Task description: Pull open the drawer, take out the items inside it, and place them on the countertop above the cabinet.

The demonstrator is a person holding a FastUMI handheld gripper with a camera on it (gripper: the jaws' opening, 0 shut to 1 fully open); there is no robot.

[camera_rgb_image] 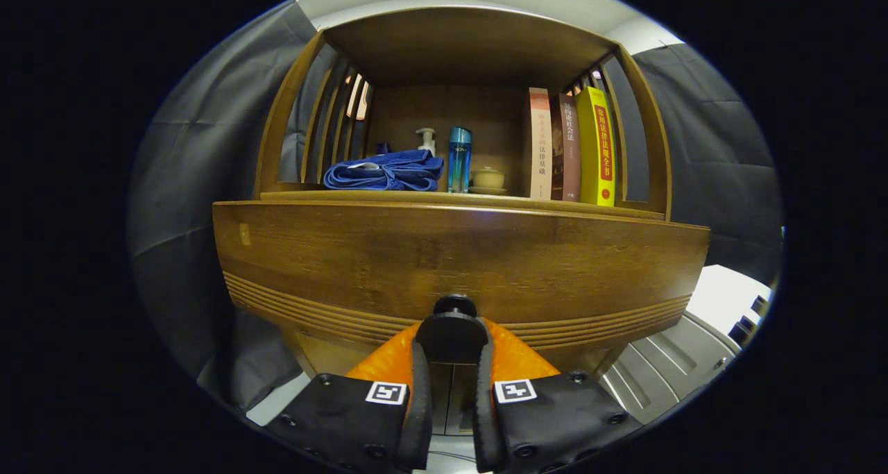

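A wooden cabinet's drawer front (458,259) stretches across just ahead of me, grooved along its lower edge. Its round black knob (452,332) sits between my two fingers, and my gripper (452,356) is shut on it, a finger pressing each side. The inside of the drawer is hidden behind the front panel. Above the drawer runs the countertop (513,202), inside a wooden shelf frame.
On the countertop lie a folded blue towel (385,171), a pump bottle (427,141), a blue bottle (458,159), a small lidded cup (488,178) and three upright books (572,148). Dark cloth hangs on both sides. A grey-white ribbed unit (666,363) stands at lower right.
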